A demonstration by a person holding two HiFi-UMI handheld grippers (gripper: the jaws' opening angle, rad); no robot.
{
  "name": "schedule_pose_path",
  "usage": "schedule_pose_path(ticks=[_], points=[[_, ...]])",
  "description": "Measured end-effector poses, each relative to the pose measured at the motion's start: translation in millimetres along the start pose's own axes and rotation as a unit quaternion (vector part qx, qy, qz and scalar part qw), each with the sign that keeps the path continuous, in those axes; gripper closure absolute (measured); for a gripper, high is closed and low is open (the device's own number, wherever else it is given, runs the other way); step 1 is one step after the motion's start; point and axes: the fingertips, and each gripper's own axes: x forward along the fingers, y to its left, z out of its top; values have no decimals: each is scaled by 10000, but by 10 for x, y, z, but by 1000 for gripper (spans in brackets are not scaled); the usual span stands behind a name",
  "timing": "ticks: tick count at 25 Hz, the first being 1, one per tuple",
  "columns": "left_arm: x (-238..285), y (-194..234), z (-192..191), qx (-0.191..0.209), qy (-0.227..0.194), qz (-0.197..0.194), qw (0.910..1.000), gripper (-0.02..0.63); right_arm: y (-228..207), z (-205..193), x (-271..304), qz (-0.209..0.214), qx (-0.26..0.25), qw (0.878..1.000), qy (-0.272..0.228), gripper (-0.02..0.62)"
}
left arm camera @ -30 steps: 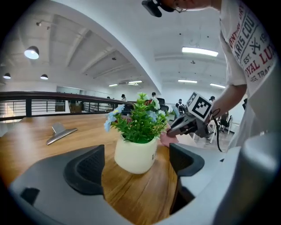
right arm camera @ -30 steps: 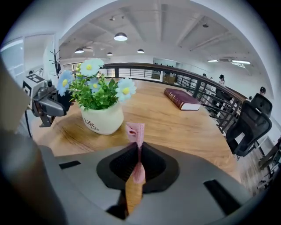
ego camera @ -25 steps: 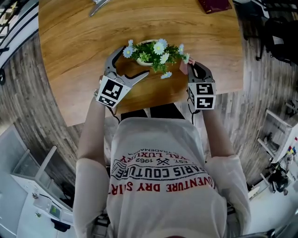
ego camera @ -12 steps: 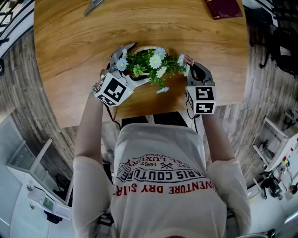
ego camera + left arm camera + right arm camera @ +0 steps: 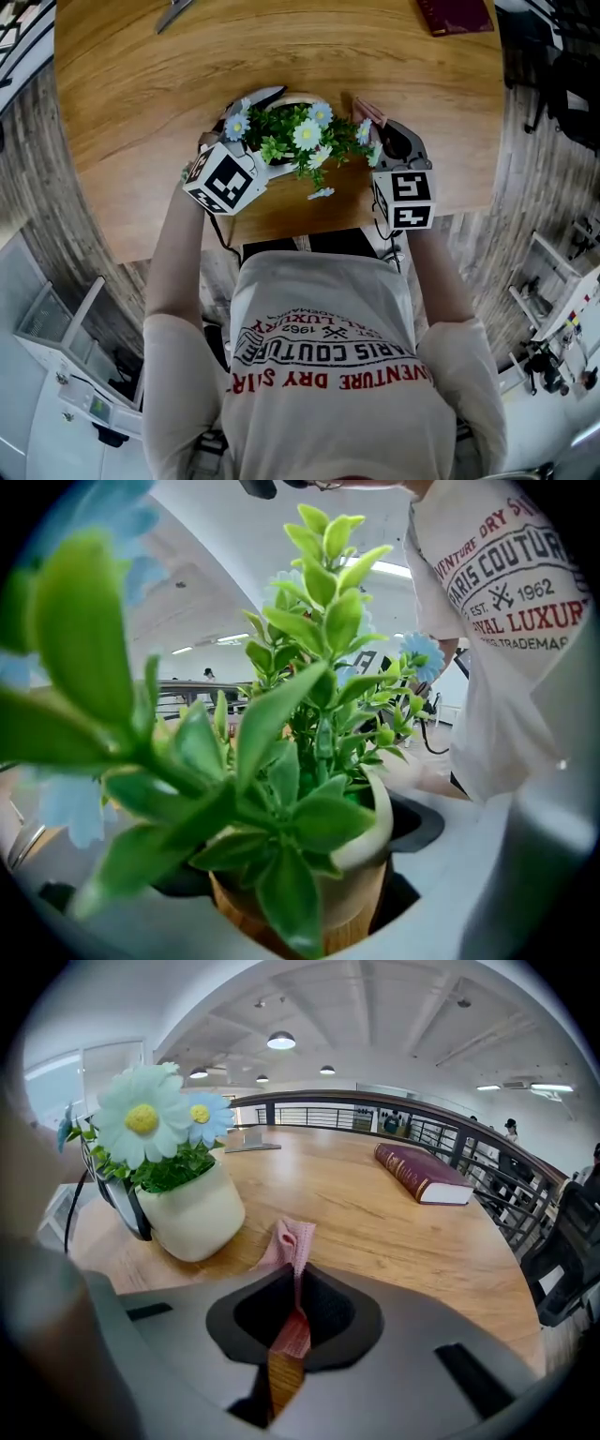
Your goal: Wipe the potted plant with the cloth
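Head view: potted plant [image 5: 298,133] stands on the round wooden bench [image 5: 131,103], near the edge closest to the person. Left gripper [image 5: 272,129] comes in from the plant's left, 1 finger on the far side of the pot and 1 on the near side, so the pot sits between them. Right gripper [image 5: 377,122] is just beside the plant's right side. The pink cloth [image 5: 366,109] sticks out of its tip, close to the outer leaves; cannot tell if it touches them. Dark red book [image 5: 455,13] lies well beyond the plant, toward the far right of the bench. Left gripper view: green leaves and pale blue flowers fill most of the frame. The cream pot [image 5: 373,822] sits between the 2 grey fingers [image 5: 487,883], which are narrowed onto its sides. Right gripper view: fingers [image 5: 441,1335] are pressed together on the cloth, and a pink fold stands up above them. The plant is left of the cloth, upright, with a strip of bare wood between pot and cloth. 1 dark finger of the left gripper lies against the pot's left side. The book lies flat, well to the plant's right.
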Motion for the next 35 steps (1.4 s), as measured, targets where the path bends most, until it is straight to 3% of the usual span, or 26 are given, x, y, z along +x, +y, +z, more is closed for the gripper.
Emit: schedule_pose_path(ticks=[8, 12, 17, 24, 27, 30, 35], points=[[-34, 59, 31, -61, -52, 346, 9994, 78, 49, 78, -28, 12, 31, 10000, -45, 554], [-118, 83, 116, -284, -217, 611, 9975, 78, 69, 100, -114, 17, 51, 9999, -138, 554], [-239, 171, 440, -808, -772, 818, 9904, 78, 42, 210, -198, 30, 125, 9994, -328, 554], [-449, 276, 880, -691, -838, 956, 9895, 78, 271, 618, -362, 445, 196, 9940, -983, 554], [-486, 364, 1107, -788, -960, 907, 9881, 78, 369, 864, -457, 717, 43, 9844, -1608, 554], [-582, 421, 1350, -841, -1155, 758, 9868, 78, 466, 1132, -617, 1009, -50, 9664, -2362, 554], [-745, 471, 1655, -683, -1294, 547, 9877, 78, 539, 1436, -832, 1304, -192, 9431, -3053, 554]])
